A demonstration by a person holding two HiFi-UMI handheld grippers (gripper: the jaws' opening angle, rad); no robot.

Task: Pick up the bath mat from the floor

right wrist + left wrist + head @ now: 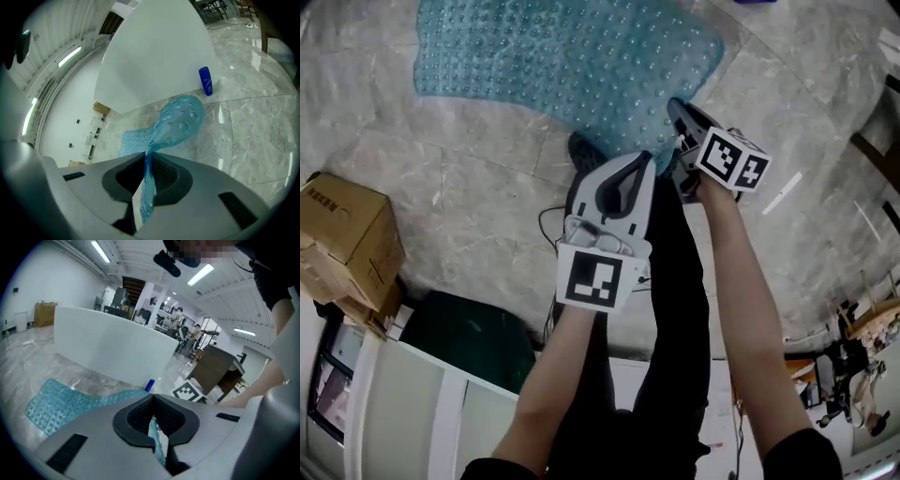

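Jaws on both sides are clamped on the mat. Head view: left gripper [639, 161] and right gripper [677, 111] pinch the near edge of the teal bath mat [572, 56], whose far part spreads over the marble floor [469, 178]. Left gripper view: jaws nearly together, a thin strip of mat edge squeezed between them, the rest trailing down-left. Right gripper view: jaws narrow, gripping a mat fold that runs ahead to the floor. A blue bottle [205, 80] stands beyond.
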